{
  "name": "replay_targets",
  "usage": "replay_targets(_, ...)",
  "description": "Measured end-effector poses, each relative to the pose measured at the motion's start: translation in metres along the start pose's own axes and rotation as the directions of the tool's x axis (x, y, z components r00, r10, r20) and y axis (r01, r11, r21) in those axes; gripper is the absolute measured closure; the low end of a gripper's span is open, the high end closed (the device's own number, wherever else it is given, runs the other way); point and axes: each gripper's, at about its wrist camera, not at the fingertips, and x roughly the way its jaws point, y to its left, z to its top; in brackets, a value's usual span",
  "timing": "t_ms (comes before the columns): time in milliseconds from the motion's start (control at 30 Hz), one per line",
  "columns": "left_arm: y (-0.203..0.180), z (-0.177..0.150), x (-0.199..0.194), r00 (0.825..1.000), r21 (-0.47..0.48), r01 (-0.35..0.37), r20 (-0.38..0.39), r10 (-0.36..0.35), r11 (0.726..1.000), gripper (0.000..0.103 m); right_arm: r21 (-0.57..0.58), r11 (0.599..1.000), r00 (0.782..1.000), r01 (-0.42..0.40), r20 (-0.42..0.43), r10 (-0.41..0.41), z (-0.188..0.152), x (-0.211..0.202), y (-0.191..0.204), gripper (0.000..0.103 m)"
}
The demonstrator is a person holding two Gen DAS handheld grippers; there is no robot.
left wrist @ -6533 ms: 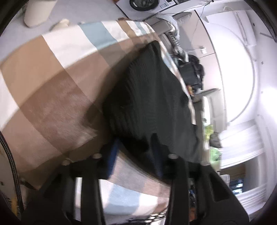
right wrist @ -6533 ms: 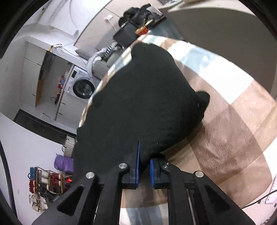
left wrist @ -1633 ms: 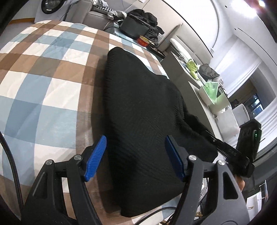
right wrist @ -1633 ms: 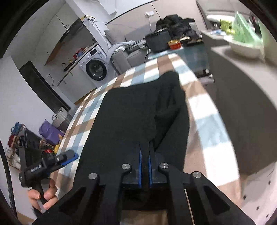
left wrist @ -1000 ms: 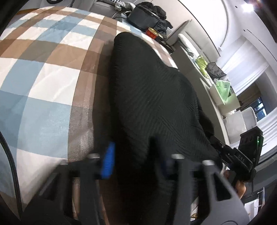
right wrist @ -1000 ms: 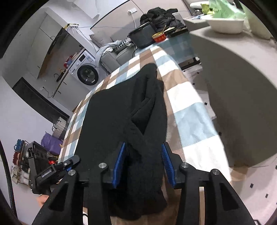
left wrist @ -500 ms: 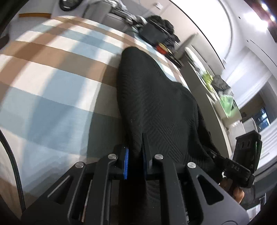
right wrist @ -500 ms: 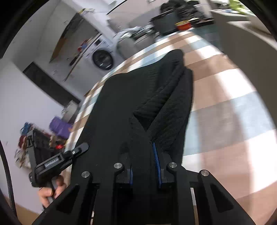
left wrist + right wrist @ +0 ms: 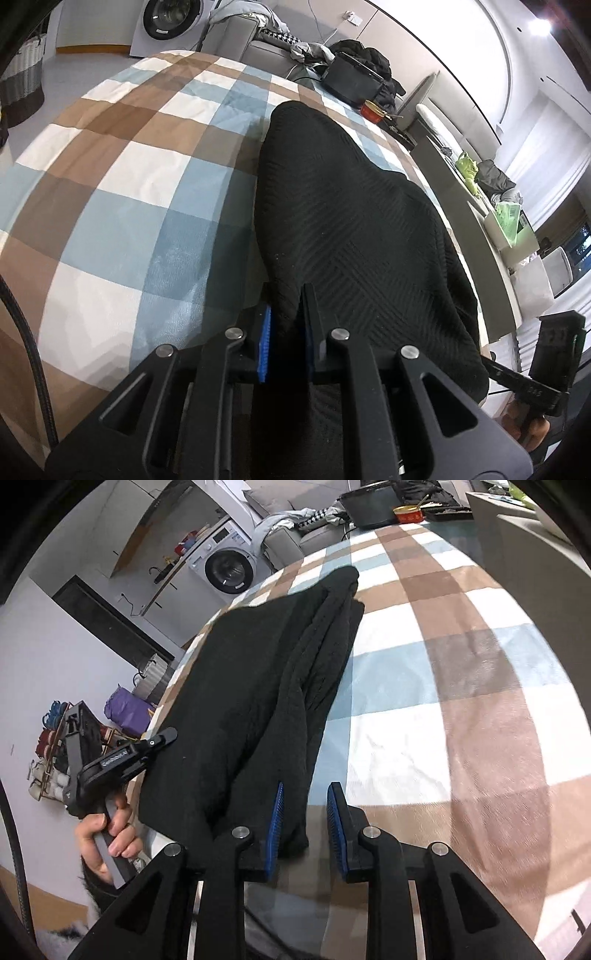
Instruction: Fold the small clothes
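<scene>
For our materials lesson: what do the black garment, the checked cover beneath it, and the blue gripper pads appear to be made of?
Black garment: probably knitted yarn, matte; woven herringbone ribs show.
Checked cover: soft woven or brushed fabric, matte; it creases and looks slightly fuzzy.
Blue pads: likely rubber or plastic; fine ridges along the edge.

The garment [image 9: 343, 221] is spread on the checked blanket [image 9: 129, 192], along its right side. Beyond the garment's far end a tin [image 9: 372, 109] is set, with a washing machine [image 9: 166, 18] farther left.
</scene>
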Motion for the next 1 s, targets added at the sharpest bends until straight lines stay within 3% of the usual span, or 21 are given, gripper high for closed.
replay_targets(167, -0.001, 0.001, -0.020, 0.998, 0.011, -0.022, 0.052, 0.022, 1.000, 0.092, -0.010, 0.996, 0.996, -0.085, 0.025, 0.085, 0.003, -0.009, 0.010, 0.080)
replay_targets(267, -0.006, 0.001, -0.027, 0.998, 0.018, -0.016, 0.066, 0.015, 1.000, 0.079, 0.002, 0.992, 0.992, -0.125, 0.031, 0.125, 0.008, -0.006, 0.010, 0.077)
replay_targets(433, -0.018, -0.002, -0.030, 0.998, 0.035, 0.021, 0.050, -0.023, 0.999, 0.065, 0.018, 0.997, 0.996, -0.081, 0.025, 0.081, 0.019, 0.011, 0.011, 0.077)
replay_targets(500, -0.022, -0.005, -0.031, 0.999, 0.042, 0.021, 0.048, -0.023, 0.999, 0.061, 0.007, 1.000, 0.999, -0.017, 0.028, 0.017, 0.018, 0.017, 0.011, 0.096)
replay_targets(633, -0.023, -0.007, -0.028, 0.999, 0.043, 0.019, 0.035, -0.021, 0.999, 0.061, 0.040, 0.999, 1.000, 0.009, -0.005, -0.009, 0.008, 0.024, -0.001, 0.096)
replay_targets(733, -0.020, -0.006, -0.026, 0.999, 0.035, 0.019, 0.029, -0.020, 0.999, 0.061, 0.005, 0.998, 0.998, 0.061, -0.006, -0.061, 0.010, 0.021, 0.000, 0.093)
replay_targets(833, -0.017, -0.004, -0.025, 1.000, 0.027, 0.016, 0.026, -0.017, 1.000, 0.061, -0.034, 0.995, 0.995, 0.093, 0.046, -0.091, 0.025, 0.010, 0.010, 0.086)
replay_targets(900, -0.015, -0.003, -0.024, 1.000, 0.020, 0.013, 0.022, -0.013, 1.000, 0.061, -0.033, 0.995, 0.991, 0.089, 0.104, -0.085, 0.042, 0.001, 0.013, 0.067)
replay_targets(1000, -0.013, -0.002, -0.023, 1.000, 0.017, 0.010, 0.020, -0.010, 1.000, 0.061, -0.034, 0.997, 0.977, 0.065, 0.204, -0.057, 0.072, -0.007, 0.016, 0.059)
